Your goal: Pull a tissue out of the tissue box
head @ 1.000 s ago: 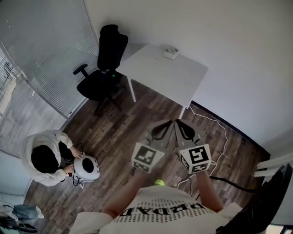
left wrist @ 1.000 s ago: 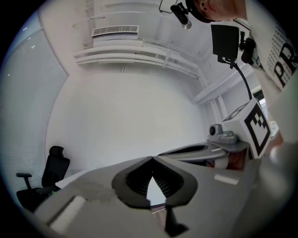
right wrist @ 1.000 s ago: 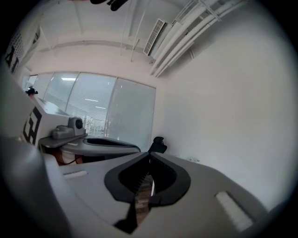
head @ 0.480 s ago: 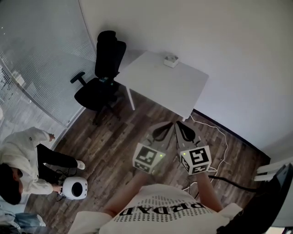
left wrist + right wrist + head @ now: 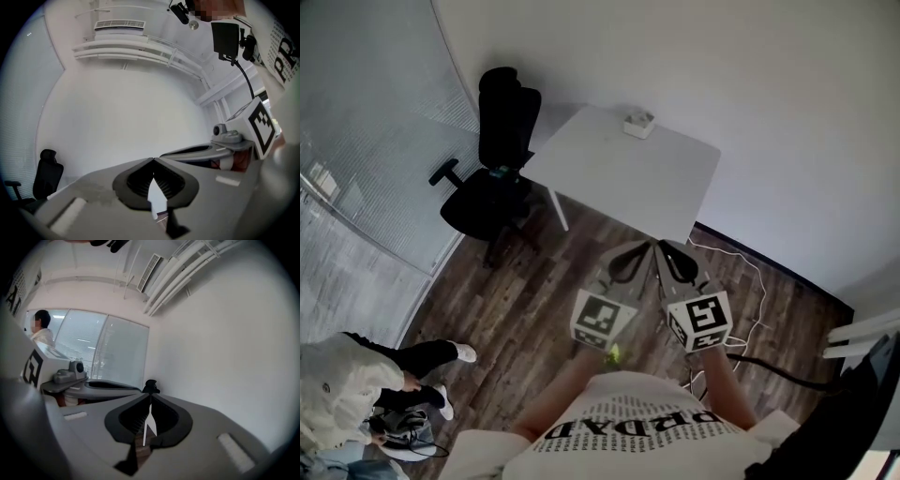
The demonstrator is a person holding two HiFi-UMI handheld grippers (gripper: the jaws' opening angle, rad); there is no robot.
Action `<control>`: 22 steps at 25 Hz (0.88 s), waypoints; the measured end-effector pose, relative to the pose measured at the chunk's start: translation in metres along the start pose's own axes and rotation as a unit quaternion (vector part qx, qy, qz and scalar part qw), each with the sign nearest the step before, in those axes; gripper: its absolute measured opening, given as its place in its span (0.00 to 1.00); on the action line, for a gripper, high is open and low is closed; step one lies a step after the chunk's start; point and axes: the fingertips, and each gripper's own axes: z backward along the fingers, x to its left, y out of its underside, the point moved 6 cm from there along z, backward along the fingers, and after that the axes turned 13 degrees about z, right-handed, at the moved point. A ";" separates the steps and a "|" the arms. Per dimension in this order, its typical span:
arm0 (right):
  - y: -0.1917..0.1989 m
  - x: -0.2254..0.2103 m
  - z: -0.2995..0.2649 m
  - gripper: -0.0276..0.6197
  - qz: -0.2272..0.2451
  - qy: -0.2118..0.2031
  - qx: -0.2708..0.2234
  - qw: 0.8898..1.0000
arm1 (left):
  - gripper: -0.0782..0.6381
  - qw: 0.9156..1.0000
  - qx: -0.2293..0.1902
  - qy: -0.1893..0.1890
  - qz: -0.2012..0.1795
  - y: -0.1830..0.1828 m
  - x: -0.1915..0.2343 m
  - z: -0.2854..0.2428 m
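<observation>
— Fingers (image 5: 133, 180) of the left gripper (image 5: 153, 161), what are they doing?

— They are pressing together at the tips, dark ribbed pads meeting, with nothing lying between them. The right gripper (image 5: 150, 401) is doing the same in its own view: its jaws are sitting tip to tip, grasping nothing.

— Is any writing showing?

— Bold black capitals are running across the person's white T-shirt (image 5: 628, 427) in the head view, with rows of tiny print beneath. They are lying upside down to the camera, and I am not making out a sure word. Each gripper's cube (image 5: 602, 320) is carrying black-and-white square markers, which are patterns rather than letters. Any label on the box is coming out too small to read.

— And where is the box sitting?

— In the head view the small white tissue box (image 5: 638, 123) is resting on the far edge of the white rectangular table (image 5: 619, 178), close to the wall. Both grippers are hovering level and side by side above the dark wood-plank floor (image 5: 525, 300), just in front of the person's chest, tips pointing toward the table. The box is lying well apart from the fingers, beyond the whole tabletop and slightly left of the tips.

— What else is standing around?

— A black office chair (image 5: 492, 169) is standing at the table's left, white cables (image 5: 757, 281) are trailing over the floor at the right, and a second person (image 5: 337, 394) in a white top is crouching in the lower left corner.
</observation>
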 end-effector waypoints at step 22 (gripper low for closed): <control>0.005 -0.016 -0.069 0.09 0.012 0.030 0.028 0.999 | 0.10 1.000 -0.011 0.024 0.003 -0.017 0.081 -0.031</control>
